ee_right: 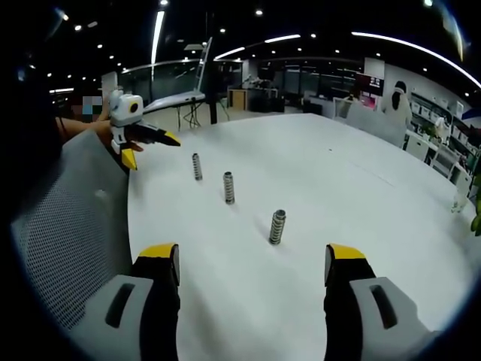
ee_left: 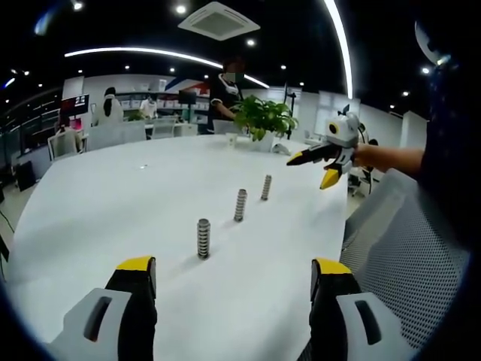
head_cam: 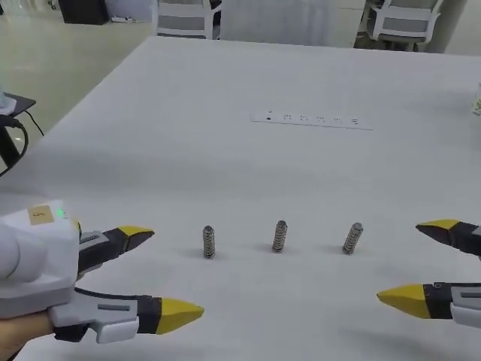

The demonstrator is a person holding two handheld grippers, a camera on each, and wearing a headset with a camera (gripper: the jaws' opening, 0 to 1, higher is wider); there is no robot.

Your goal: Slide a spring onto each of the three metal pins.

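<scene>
I see a plain white bench (head_cam: 240, 158). The three springs (head_cam: 279, 236) are banded silver-grey. My left gripper (head_cam: 178, 271) and right gripper (head_cam: 397, 262) have yellow-tipped black fingers (head_cam: 180, 314) on white-grey bodies.

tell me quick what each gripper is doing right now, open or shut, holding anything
left gripper: open, jaws wide apart, holding nothing
right gripper: open, jaws wide apart, holding nothing

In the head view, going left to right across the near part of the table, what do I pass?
The left gripper → first spring → second spring → third spring → right gripper.
</scene>
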